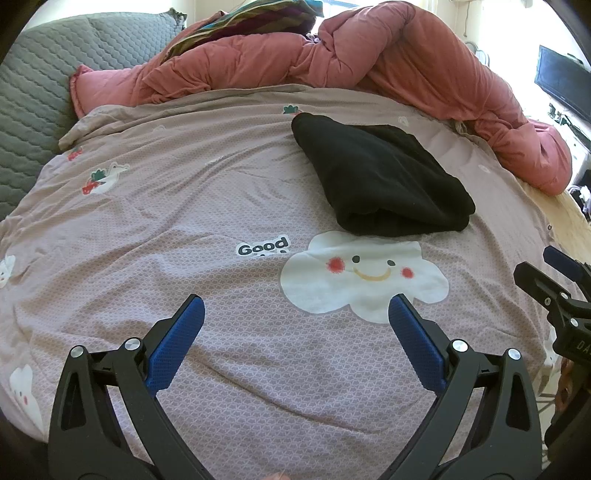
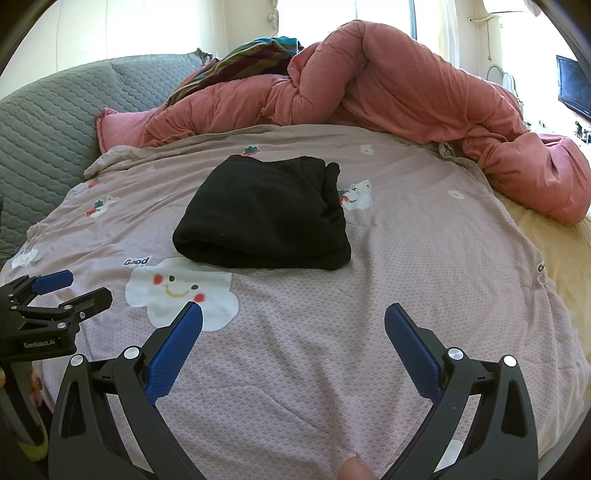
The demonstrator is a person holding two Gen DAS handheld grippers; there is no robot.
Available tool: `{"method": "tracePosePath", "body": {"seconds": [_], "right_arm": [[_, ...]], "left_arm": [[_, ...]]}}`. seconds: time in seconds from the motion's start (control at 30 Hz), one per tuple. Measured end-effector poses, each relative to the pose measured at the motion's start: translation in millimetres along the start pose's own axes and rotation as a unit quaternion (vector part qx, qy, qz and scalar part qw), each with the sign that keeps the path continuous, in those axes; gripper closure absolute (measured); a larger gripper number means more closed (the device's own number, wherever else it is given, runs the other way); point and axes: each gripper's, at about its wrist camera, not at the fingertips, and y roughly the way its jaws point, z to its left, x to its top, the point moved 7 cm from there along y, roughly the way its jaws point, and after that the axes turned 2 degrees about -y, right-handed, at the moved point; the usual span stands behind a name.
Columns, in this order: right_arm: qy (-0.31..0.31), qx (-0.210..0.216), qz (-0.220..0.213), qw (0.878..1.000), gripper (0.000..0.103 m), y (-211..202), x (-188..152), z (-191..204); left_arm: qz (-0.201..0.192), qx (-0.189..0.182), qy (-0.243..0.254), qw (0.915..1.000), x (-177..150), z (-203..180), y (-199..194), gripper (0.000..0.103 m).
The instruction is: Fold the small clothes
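A black garment [image 1: 380,177] lies folded into a thick rectangle on the mauve printed bedsheet [image 1: 221,369]; it also shows in the right wrist view [image 2: 262,218]. My left gripper [image 1: 297,306] is open and empty, held above the sheet well short of the garment. My right gripper [image 2: 293,314] is open and empty too, also short of the garment. The right gripper shows at the right edge of the left wrist view [image 1: 550,271]. The left gripper shows at the left edge of the right wrist view [image 2: 70,286].
A bunched pink duvet [image 1: 406,62] runs along the far side of the bed. A grey quilted cover [image 1: 37,92] lies at the far left, a striped cloth [image 1: 251,18] behind the duvet. A dark screen [image 1: 561,85] stands at the right.
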Motion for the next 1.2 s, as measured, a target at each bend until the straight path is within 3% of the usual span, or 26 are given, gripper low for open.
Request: {"method": "tracePosePath", "body": {"seconds": [1.2], "right_arm": [[0.01, -0.016, 0.002, 1.0, 0.005, -1.1, 0.8, -11.9]], "left_arm": [[0.004, -0.002, -0.001, 1.0, 0.3, 0.8, -1.2, 0.01]]}}
